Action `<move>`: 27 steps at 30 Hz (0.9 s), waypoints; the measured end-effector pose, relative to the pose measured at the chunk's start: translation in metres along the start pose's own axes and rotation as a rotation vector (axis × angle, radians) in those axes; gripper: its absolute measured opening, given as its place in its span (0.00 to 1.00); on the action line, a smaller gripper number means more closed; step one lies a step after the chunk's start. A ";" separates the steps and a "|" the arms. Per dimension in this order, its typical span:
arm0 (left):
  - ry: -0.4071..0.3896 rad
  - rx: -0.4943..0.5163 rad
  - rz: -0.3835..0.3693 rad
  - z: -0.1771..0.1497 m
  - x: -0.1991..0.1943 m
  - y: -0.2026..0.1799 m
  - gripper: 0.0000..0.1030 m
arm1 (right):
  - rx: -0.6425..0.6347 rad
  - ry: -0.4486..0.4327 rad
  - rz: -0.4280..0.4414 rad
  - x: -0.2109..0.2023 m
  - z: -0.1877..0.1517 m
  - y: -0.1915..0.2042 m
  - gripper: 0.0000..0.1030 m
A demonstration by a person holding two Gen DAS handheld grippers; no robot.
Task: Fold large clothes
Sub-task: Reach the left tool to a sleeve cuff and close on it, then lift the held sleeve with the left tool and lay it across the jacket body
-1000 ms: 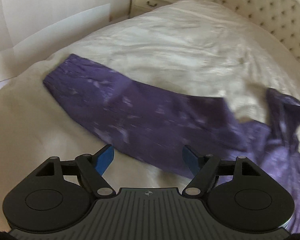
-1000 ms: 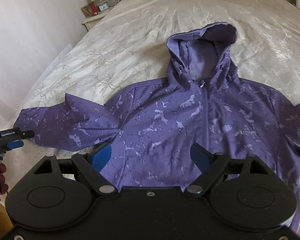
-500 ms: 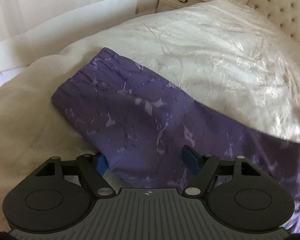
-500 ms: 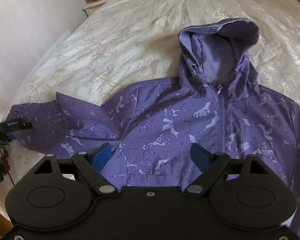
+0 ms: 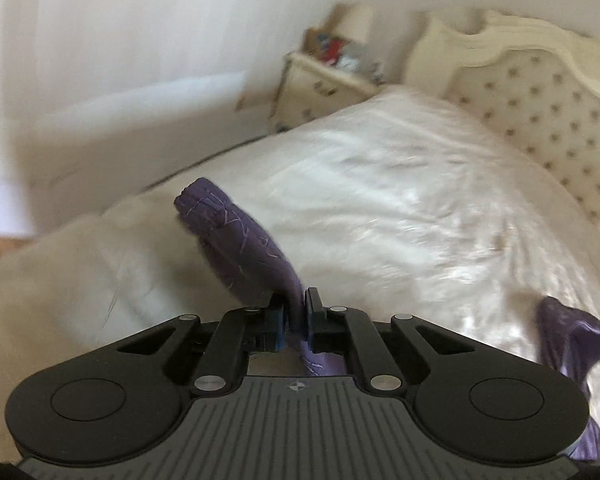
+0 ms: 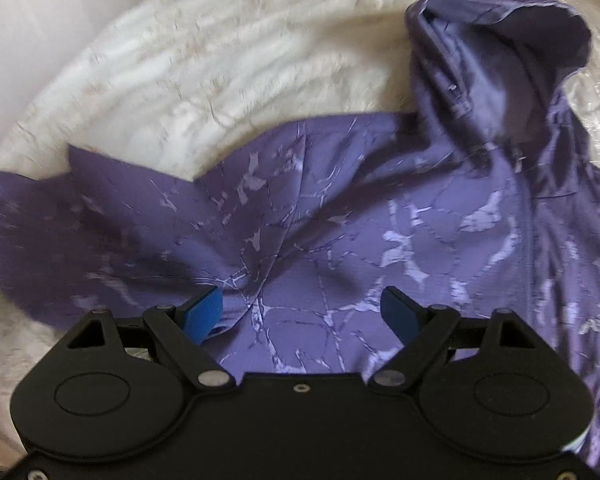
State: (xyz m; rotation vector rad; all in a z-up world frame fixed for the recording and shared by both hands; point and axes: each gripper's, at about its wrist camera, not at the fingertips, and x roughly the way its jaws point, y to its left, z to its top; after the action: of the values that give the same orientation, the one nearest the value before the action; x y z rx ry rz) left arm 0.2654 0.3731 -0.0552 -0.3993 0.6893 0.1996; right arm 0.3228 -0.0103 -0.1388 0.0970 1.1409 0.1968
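Observation:
A purple hooded jacket (image 6: 420,232) with a pale cracked pattern lies face up on the white bedspread (image 6: 220,60), hood (image 6: 500,40) toward the headboard. My left gripper (image 5: 295,320) is shut on the jacket's sleeve (image 5: 240,240) near the cuff and holds it lifted off the bed, the cuff end sticking up and away. My right gripper (image 6: 300,308) is open and empty, low over the jacket's chest beside the armpit of that sleeve (image 6: 80,232). Part of the jacket also shows at the right edge of the left wrist view (image 5: 572,344).
A tufted cream headboard (image 5: 540,100) stands at the far end of the bed. A cream nightstand (image 5: 320,84) with small items stands beside it against the white wall. The bed edge (image 5: 60,264) lies to the left of the sleeve.
My left gripper closed on the sleeve and lifted it off the bed. My right gripper moved lower and closer over the jacket's chest, still open.

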 end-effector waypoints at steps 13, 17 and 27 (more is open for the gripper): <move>-0.088 0.109 -0.178 -0.001 -0.024 -0.059 0.09 | -0.092 0.063 -0.142 0.054 0.002 0.012 0.99; -0.125 0.160 -0.249 -0.002 -0.043 -0.091 0.09 | -0.025 0.038 -0.061 0.023 -0.002 -0.010 0.80; -0.152 0.347 -0.519 -0.038 -0.067 -0.217 0.09 | 0.128 -0.052 0.015 -0.066 -0.059 -0.097 0.79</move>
State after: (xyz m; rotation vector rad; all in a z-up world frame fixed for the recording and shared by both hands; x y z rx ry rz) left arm 0.2596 0.1576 0.0254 -0.2154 0.4402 -0.3748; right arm 0.2528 -0.1200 -0.1216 0.2222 1.1007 0.1336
